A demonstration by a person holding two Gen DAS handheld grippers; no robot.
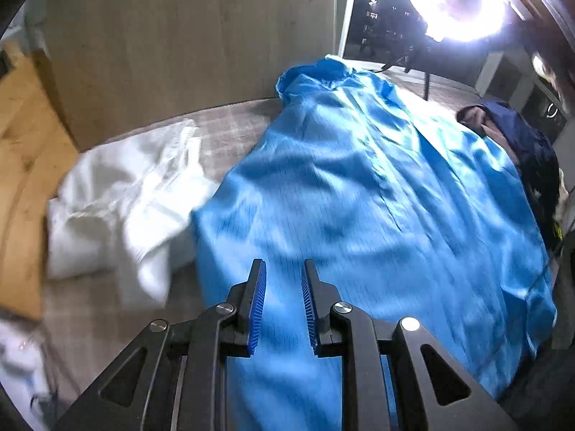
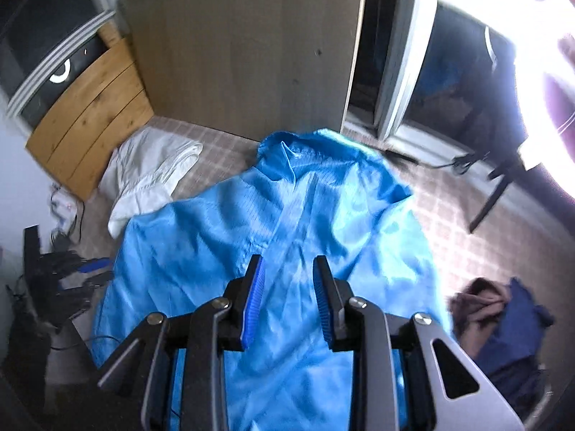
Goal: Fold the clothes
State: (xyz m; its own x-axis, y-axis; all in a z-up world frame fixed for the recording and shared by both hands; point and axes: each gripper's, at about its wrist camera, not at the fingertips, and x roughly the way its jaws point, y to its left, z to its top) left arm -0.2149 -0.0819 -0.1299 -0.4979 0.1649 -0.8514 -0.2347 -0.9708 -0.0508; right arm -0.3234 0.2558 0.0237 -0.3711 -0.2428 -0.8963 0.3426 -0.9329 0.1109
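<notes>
Across the checked floor point(image 2: 467, 222) my blue garment point(image 2: 287, 215) lies spread flat, collar away, no fold showing. Both jaws gape, left hand-held gripper point(image 1: 284, 276) and right hand-held gripper point(image 2: 287, 273) holding nothing. White garment point(image 2: 151, 176) and dark clothes point(image 2: 503, 323) sit crumpled.

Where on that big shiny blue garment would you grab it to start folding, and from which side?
Probably the blue garment is best pinched along its long side edge near the white clothes, coming in low from that side. It lies spread flat, collar away from the grippers, so the edge is a free thin lip. Both the left gripper and the right gripper are open above it.
</notes>
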